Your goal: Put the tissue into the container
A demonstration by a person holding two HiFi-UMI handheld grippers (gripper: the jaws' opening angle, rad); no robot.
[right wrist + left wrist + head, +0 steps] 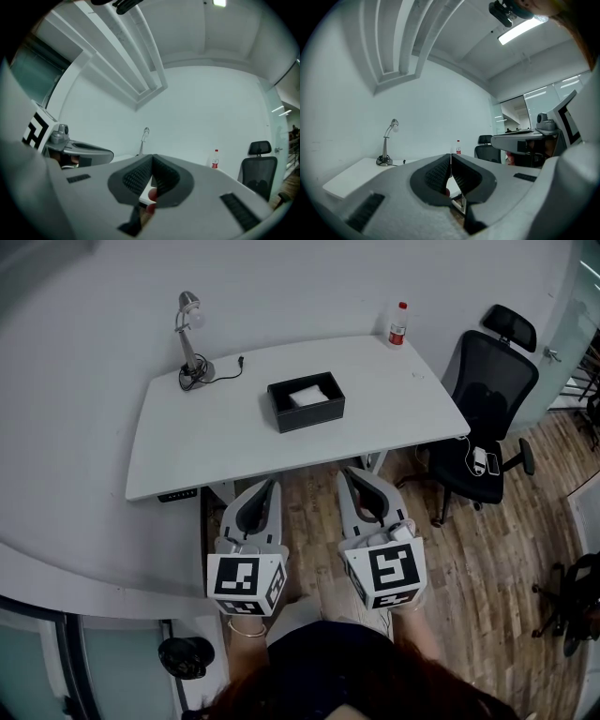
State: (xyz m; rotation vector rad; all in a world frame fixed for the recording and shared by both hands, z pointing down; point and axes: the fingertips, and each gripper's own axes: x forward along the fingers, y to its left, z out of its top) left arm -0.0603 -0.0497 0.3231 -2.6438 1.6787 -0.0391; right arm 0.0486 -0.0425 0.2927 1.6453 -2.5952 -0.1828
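Hidden bits: neither gripper view shows the container, since each tool's own body blocks the lower frame. Both of those views have a reddish blur under the jaw gap, can't tell what it is. In the head view the marker cubes cover most of the person's hands. Phone-like items on the chair (487, 418) seat are too small to make out.

Tissue (307, 396): white and flat-looking, no folds or edges resolvable. It lies inside the black rectangular container (309, 417), toward its far right side. The container sits near the middle of the white bench (206, 442), lamp (190, 334) at the far left corner, bottle (398, 324) at the far right corner.

Left tool (272, 486): jaws pressed together, ribbed pads meeting at the tip, nothing between them. Right tool (350, 474): same, jaws fully together and empty. Both point level toward the bench, held short of its near edge over the wooden floor (469, 559), well apart from the container, touching nothing.
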